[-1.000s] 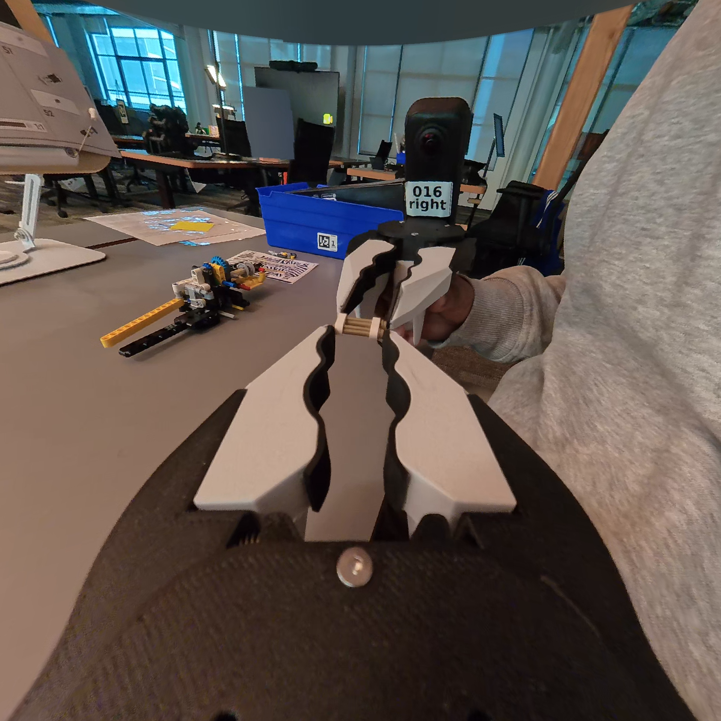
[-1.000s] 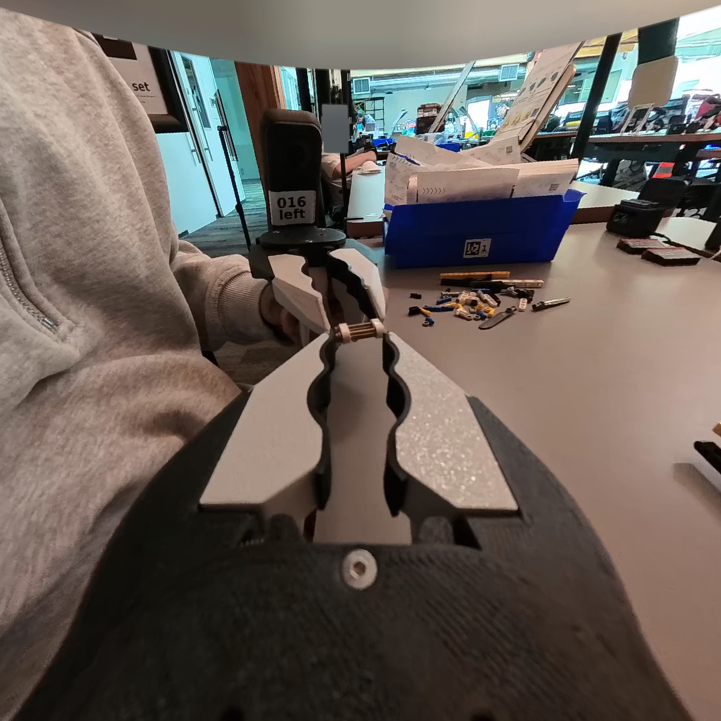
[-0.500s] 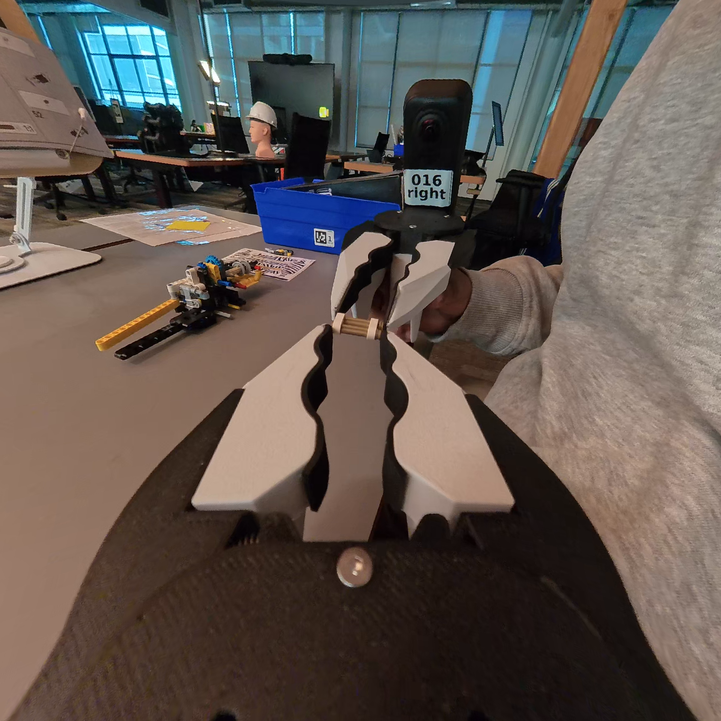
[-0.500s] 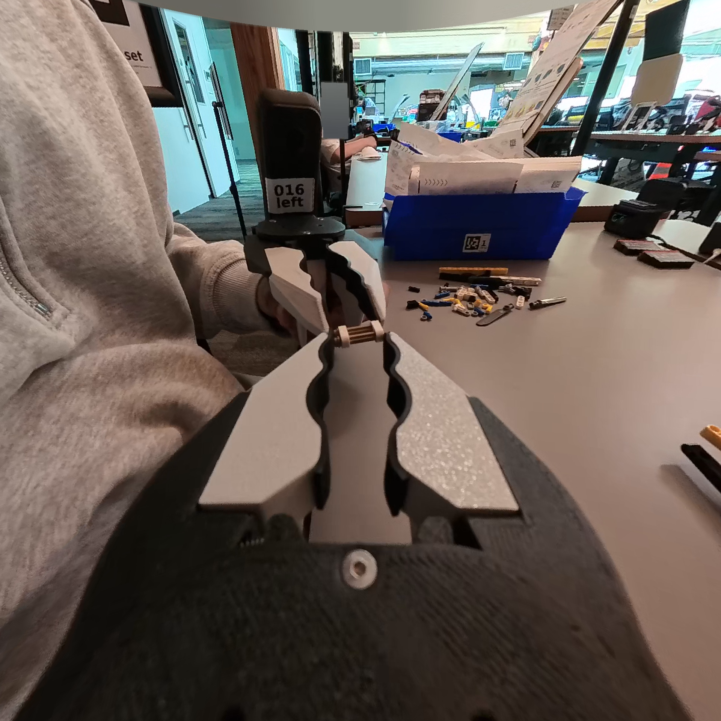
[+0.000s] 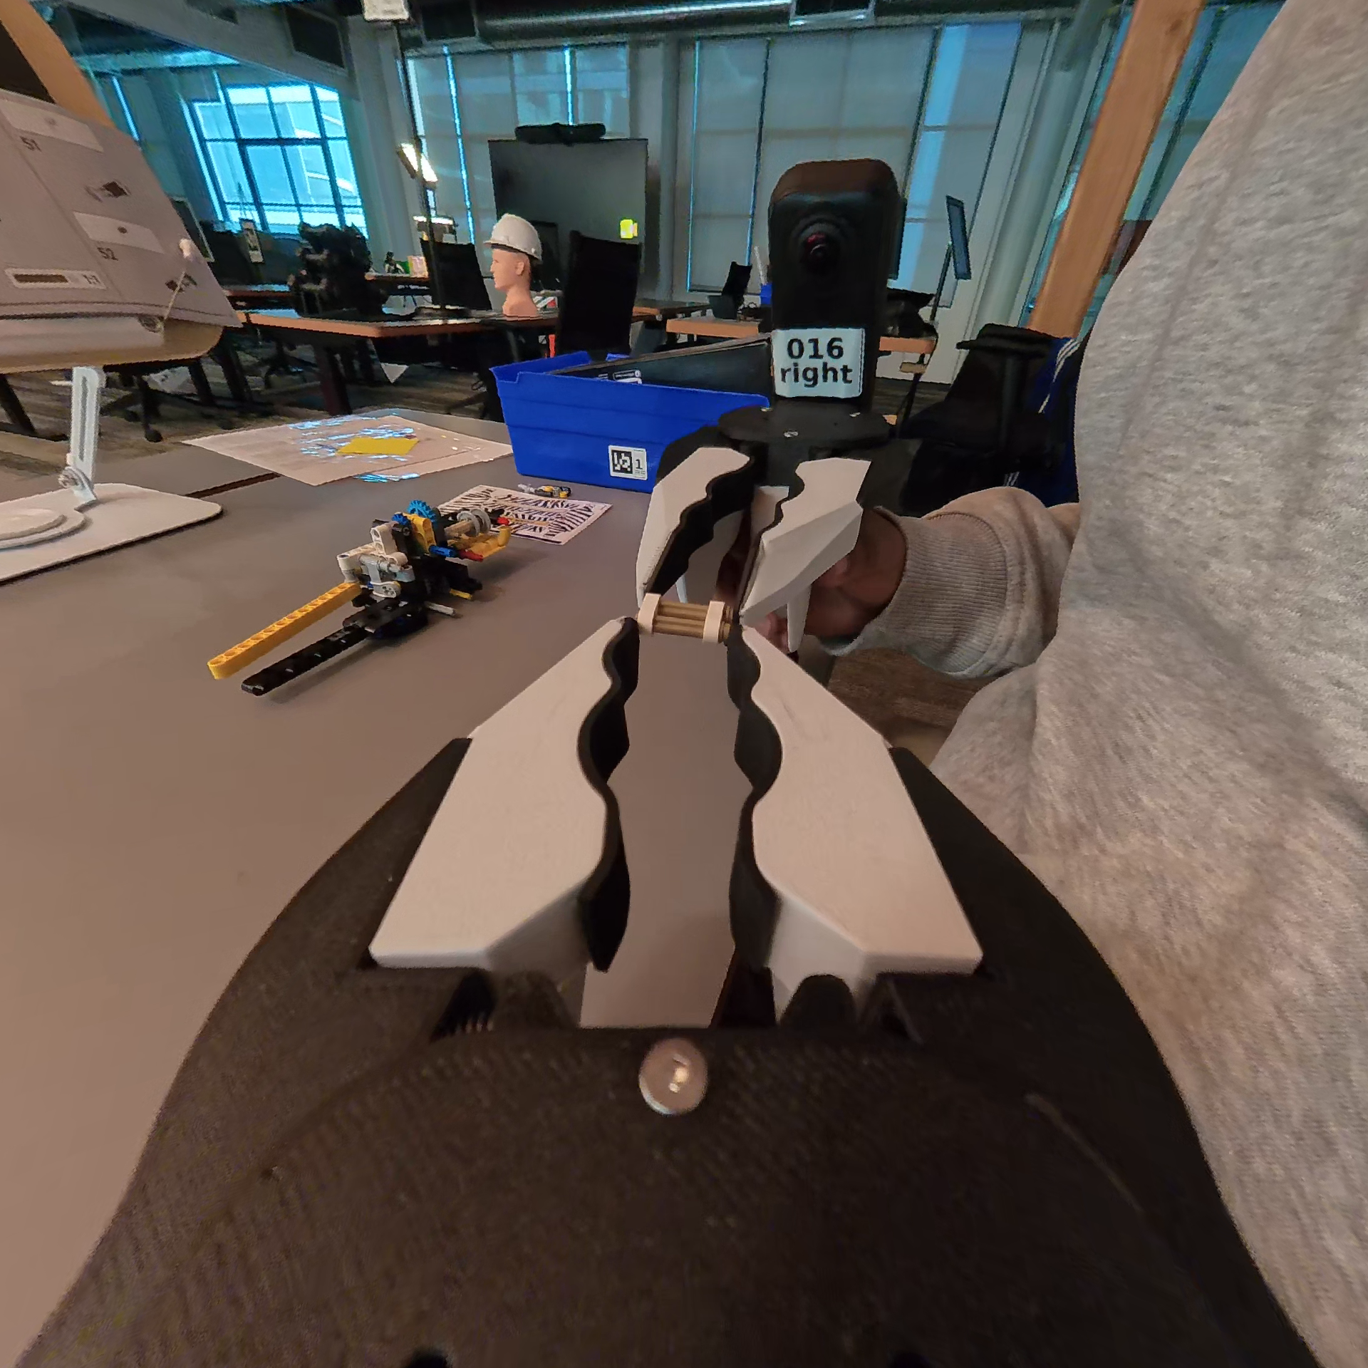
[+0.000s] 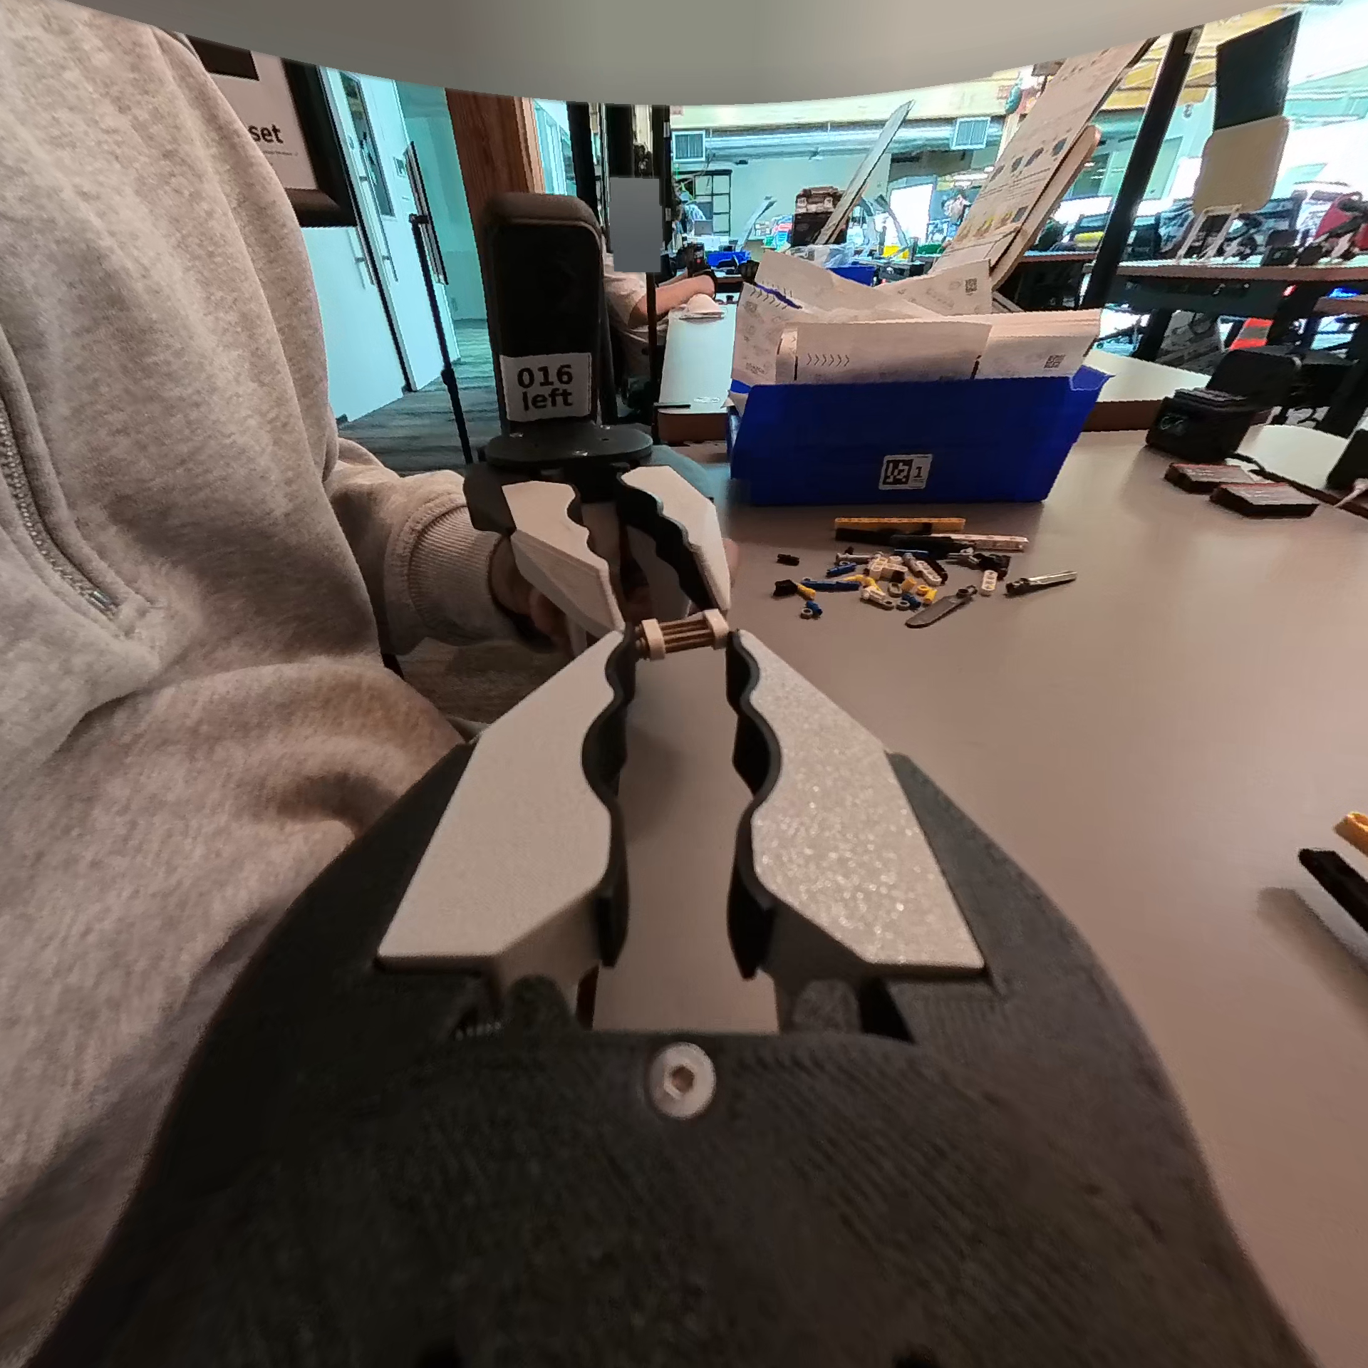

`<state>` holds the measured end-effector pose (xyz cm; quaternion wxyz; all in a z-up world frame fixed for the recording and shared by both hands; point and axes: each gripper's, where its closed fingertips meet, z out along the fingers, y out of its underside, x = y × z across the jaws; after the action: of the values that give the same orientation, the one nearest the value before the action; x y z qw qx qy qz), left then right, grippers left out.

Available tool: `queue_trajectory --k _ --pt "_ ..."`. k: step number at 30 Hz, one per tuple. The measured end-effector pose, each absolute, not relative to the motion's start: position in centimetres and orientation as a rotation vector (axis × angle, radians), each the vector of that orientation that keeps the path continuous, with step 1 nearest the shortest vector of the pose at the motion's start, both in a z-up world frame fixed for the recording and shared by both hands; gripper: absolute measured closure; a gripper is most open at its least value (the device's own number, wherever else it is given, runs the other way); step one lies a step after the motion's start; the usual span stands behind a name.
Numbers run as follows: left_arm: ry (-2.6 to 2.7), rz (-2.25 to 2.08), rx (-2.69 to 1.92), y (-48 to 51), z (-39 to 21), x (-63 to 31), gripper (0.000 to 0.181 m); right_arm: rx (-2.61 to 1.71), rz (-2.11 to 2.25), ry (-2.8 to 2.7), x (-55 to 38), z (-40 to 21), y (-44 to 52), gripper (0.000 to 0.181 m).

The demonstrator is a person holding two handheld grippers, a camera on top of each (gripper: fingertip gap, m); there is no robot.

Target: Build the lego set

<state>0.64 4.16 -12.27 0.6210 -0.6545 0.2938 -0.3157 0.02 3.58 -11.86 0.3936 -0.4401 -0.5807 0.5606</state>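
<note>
Two grippers are held tip to tip above the worktop edge: the left gripper and right gripper are both clamped on one tan ribbed lego piece (white collars at each end), with the partly built model lying well apart

Grey sweatshirt sleeve, white-fingered black gripper

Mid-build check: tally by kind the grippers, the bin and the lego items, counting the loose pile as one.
Grippers: 2, left and right
Tan piece held between them: 1
Part-built model: 1
Blue bin: 1
Loose pile: 1
Total: 6
</note>
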Motion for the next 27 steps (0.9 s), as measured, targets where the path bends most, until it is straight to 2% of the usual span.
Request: queue_trajectory --k 27 --pt "0.634 -0.787 -1.594 4.35 -13.14 0.77 0.159 -1.176 1.435 -1.481 0.09 -12.61 3.82 0.158"
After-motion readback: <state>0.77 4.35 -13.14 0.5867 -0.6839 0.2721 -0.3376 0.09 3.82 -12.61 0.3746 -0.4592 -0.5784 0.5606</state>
